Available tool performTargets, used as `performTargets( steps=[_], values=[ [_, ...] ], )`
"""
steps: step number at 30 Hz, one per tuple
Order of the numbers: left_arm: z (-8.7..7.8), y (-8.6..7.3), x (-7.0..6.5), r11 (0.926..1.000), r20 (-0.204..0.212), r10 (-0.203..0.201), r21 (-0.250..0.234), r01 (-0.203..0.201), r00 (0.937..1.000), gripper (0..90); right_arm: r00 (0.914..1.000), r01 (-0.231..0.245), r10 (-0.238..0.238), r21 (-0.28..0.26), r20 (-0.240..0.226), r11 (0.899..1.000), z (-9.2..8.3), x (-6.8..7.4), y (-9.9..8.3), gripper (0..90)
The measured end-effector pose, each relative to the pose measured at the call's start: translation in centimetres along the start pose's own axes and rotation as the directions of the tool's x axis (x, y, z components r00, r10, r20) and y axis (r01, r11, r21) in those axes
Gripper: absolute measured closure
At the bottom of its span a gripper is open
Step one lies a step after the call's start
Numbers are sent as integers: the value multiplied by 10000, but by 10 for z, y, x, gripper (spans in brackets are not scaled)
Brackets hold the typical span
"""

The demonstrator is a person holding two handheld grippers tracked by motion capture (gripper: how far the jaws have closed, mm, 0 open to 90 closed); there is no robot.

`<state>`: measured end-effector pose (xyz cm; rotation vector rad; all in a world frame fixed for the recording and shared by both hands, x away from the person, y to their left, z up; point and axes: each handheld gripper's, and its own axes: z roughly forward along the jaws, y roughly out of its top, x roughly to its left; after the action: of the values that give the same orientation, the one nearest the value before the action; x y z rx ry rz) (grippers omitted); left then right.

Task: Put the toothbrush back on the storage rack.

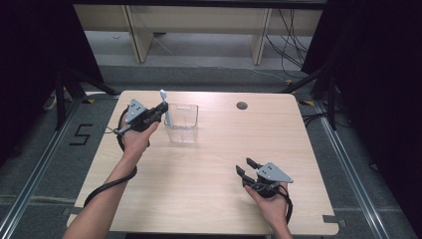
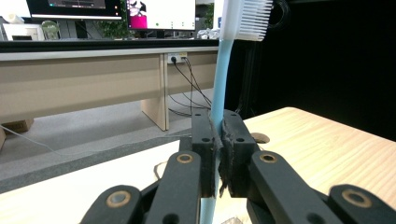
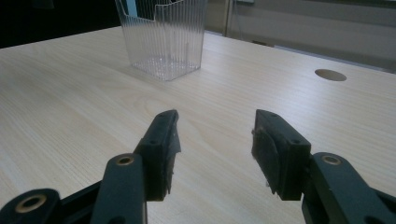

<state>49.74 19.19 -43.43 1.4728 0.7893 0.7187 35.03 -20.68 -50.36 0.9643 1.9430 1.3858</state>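
The toothbrush (image 2: 218,93) is light blue with white bristles at the top. It stands straight up, squeezed by its handle in the left hand-held gripper (image 1: 158,112), whose black jaws are clenched tight on it. In the high view the toothbrush is at the back left part of the desk, right at the left wall of the clear box (image 1: 182,123), with its bristle end sticking up above the box rim. Its lower end is hidden, so it is hard to tell if it is inside the box or just beside it.

The clear box is see-through plastic with thin ribs down its sides and an open top. In the right gripper view the part of the box that can be seen has nothing lying in it.

The right hand-held gripper (image 1: 248,168) is released, with its jaws wide apart and nothing between them. It sits low over the front right part of the desk, well apart from the box, and points toward it.

The desk (image 1: 209,194) is pale wood with a small round hole (image 1: 242,105) near its back edge. The floor around it is grey. Past the desk there is a long pale bench (image 2: 93,88) with cables (image 1: 291,47) hanging by it, and bright screens (image 2: 116,9) sit on top. Dark curtains hang at both sides
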Motion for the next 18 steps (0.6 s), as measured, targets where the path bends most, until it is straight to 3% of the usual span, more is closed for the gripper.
performTargets(
  steps=[1, 6, 7, 18],
  values=[
    [1, -2, 0, 10000, -23, -32, 41, 32, 10000, 848, 9997, -225, 225, 85, -83, 9997, 0, 1, 0, 508],
    [1, -4, 1, 10000, -42, -6, 94, 6, 10000, 848, 9999, -86, 87, 81, -84, 9999, 1, 1, -1, 507],
    [1, -4, 1, 9999, -47, -39, 97, 39, 10000, 848, 9994, -354, 354, 145, -4, 9993, 0, 3, -1, 507],
    [3, -12, 1, 9997, -77, -102, 214, 103, 9999, 847, 9994, -331, 331, 151, -14, 9993, 0, 3, -1, 506]
  ],
)
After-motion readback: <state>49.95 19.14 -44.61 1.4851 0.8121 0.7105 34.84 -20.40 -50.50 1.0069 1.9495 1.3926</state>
